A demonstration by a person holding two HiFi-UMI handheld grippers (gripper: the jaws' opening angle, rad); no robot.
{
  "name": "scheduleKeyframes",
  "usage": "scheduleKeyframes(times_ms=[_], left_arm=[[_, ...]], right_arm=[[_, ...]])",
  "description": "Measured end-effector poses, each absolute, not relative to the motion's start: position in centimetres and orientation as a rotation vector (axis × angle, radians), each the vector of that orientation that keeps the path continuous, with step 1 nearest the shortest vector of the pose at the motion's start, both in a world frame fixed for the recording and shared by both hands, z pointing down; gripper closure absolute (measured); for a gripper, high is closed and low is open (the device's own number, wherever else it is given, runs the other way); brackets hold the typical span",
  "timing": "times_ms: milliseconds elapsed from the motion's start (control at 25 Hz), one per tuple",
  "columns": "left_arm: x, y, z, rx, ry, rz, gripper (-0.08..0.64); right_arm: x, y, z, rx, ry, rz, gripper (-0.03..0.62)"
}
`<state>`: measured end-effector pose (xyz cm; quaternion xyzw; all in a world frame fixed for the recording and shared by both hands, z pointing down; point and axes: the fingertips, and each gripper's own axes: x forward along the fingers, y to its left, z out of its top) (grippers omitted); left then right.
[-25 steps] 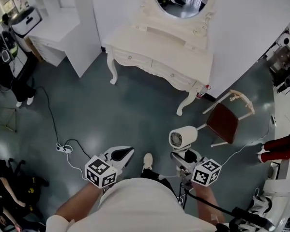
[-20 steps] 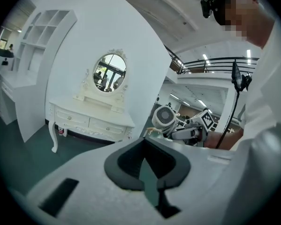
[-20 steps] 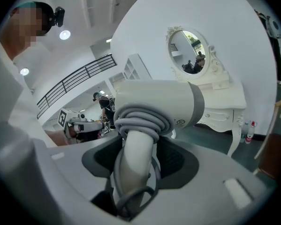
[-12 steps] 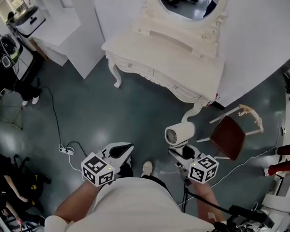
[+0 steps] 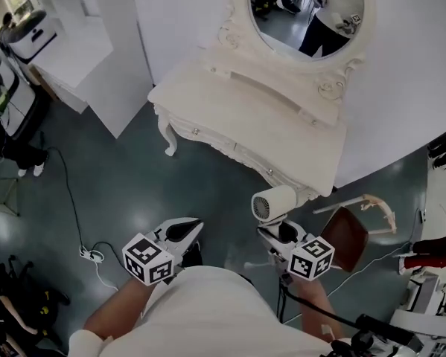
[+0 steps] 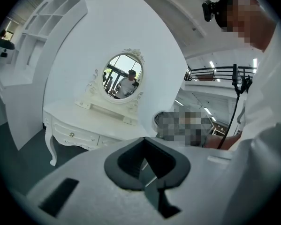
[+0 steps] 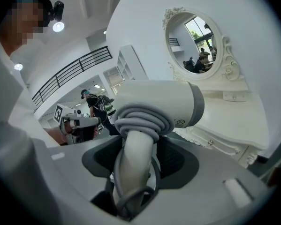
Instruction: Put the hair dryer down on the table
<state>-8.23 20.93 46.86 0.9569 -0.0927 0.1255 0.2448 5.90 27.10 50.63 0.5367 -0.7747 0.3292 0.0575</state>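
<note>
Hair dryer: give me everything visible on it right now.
White hair dryer, smooth plastic by its look: round grille at one end, grey band near the other. Grey cord coiled round the handle's top. The right hand-held gripper clamps the handle, barrel level above the jaws. It is in the air by the front edge of the dressing table, not resting on it.

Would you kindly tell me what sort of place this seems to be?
Probably a mock dressing room staged in a lab or studio: a white vanity table with an oval mirror against a bare partition, and cables trailing over the floor.
</note>
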Motion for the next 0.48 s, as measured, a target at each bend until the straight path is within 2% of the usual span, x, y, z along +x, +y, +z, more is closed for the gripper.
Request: scheduleKeyframes(times_ms=[480], left_arm=[[-7.4, 1.6, 45.5, 2.625, -0.210, 0.329, 0.561]], right_arm=[[9.4, 1.9, 47.7, 1.570, -2.352, 0.859, 0.359]])
